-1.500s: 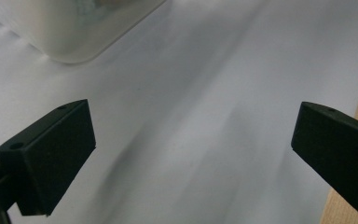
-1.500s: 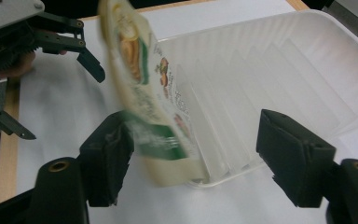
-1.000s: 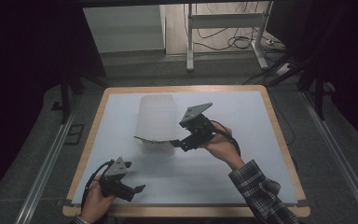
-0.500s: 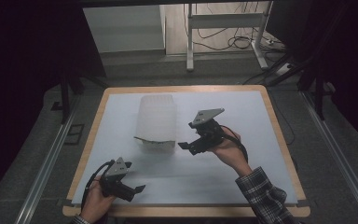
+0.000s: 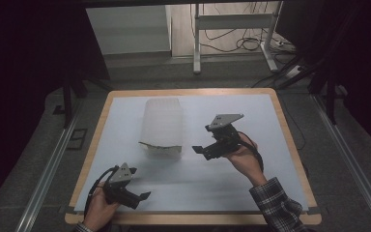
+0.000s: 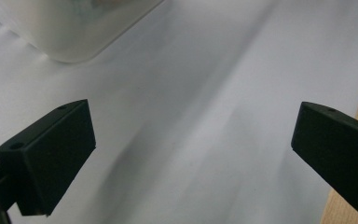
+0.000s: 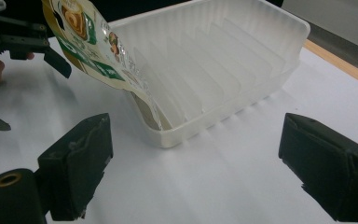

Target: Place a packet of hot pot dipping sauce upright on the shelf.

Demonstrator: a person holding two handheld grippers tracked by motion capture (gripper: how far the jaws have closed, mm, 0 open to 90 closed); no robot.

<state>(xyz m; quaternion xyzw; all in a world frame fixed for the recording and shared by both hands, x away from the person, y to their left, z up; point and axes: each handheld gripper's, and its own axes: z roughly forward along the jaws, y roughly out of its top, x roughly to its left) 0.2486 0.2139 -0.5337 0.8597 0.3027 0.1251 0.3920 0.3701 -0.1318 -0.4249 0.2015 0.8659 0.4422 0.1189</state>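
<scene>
right claw [image 5: 199,149]: jaws just opening, empty, beside tray [image 5: 163,126] mid-tabletop, wrapper [image 7: 100,56] propped inside | left claw [image 5: 142,183]: open, empty, near front edge, waiting

Black tongs [image 5: 199,150], plaid sleeve [image 5: 278,205]

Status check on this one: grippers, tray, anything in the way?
Right gripper just opening, nothing between fingers, beside tray. Left gripper open, idle. Printed film lid peeled up at tray's end. Nothing blocking.

Print on wrapper [image 7: 103,51] unreadable
</scene>
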